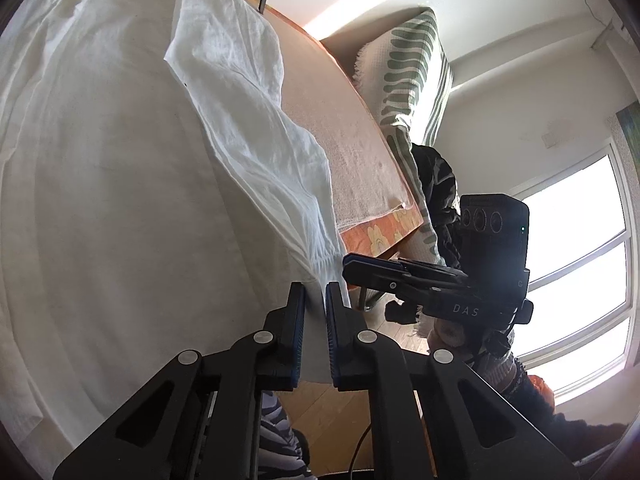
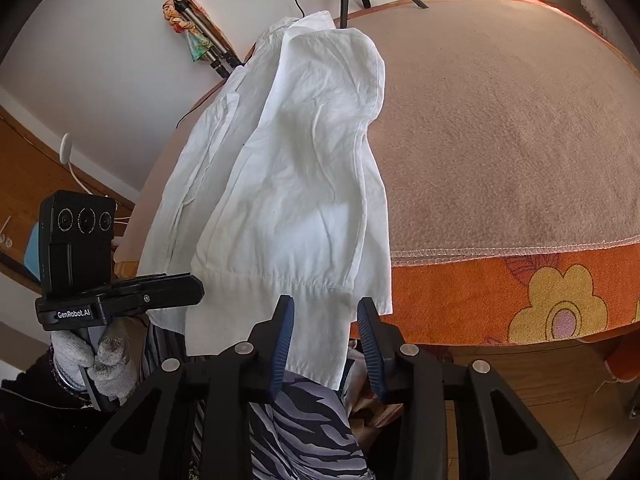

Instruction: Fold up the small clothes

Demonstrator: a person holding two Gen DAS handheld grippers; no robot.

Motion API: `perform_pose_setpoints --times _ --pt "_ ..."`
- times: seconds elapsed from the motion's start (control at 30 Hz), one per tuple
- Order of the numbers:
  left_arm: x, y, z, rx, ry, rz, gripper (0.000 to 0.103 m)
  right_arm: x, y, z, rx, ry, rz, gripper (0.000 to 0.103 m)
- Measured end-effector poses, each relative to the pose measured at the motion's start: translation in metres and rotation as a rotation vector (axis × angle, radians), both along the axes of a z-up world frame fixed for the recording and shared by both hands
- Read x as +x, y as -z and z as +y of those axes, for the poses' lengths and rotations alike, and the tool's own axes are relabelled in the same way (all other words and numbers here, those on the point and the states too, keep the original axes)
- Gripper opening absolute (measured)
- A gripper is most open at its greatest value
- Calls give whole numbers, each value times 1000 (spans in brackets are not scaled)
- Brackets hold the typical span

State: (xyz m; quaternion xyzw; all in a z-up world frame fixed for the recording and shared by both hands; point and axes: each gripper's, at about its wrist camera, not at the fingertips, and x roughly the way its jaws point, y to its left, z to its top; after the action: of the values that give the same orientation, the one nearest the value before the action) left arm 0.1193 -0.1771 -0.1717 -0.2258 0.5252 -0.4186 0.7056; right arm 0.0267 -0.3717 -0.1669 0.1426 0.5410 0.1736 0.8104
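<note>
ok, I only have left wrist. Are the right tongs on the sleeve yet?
Observer: Not closed. The right tongs are open, with the cuff hanging between the pads.
Operator: Is the cuff off the table?
Observer: Yes, it hangs past the near edge of the table.
Operator: Anything beyond the shirt?
Observer: A folded tripod leans on the wall past the far end of the shirt.
</note>
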Motion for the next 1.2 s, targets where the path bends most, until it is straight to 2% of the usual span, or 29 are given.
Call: perform_pose_setpoints --times 0.07,0.17,0.2,0.27,0.37,0.47,0.5,0.53,0.57,0.67,0.83,0.9,0.97,1.0,1.07,1.1,1.2 --pt "1 -1 1 -49 -4 23 6 2 0 4 -3 -5 3 1" --pt "3 -5 9 -199 -23 66 6 4 -13 6 7 -2 -25 0" --pt "3 -8 10 -204 -27 59 6 3 -23 5 -9 -3 -52 0" --pt "2 -8 10 -125 -24 2 6 1 -43 3 -30 3 -102 0" --pt "3 7 12 -13 -43 3 6 -4 -53 1 -79 0 -123 0" --pt "-1 12 9 113 -41 -51 5 -4 -40 -1 -80 -4 -94 5" --pt "-2 12 8 138 -36 -62 5 -4 -34 -2 -75 4 -81 18" --pt "-4 12 7 158 -30 -74 6 -3 -29 -6 -68 18 -77 45" --pt "-6 10 6 175 -25 -89 8 -3 -25 -8 -63 34 -81 54" --pt "-10 1 8 222 -28 -135 9 2 -15 -13 -48 53 -81 54" --pt "-11 -24 23 206 -67 -212 9 13 0 -7 -54 56 -61 54" --pt "-7 -32 25 194 -75 -227 12 12 3 -2 -59 39 -62 44" --pt "2 -37 24 183 -80 -227 21 11 3 3 -69 33 -56 26" --pt "7 -38 23 180 -86 -222 22 10 3 4 -62 32 -54 22" --pt "19 -41 20 164 -94 -203 23 7 1 6 -56 41 -64 5" --pt "25 -43 17 157 -94 -193 27 5 -1 8 -64 49 -77 4" --pt "43 -49 9 128 -90 -158 51 -2 -12 15 -57 63 -124 2"
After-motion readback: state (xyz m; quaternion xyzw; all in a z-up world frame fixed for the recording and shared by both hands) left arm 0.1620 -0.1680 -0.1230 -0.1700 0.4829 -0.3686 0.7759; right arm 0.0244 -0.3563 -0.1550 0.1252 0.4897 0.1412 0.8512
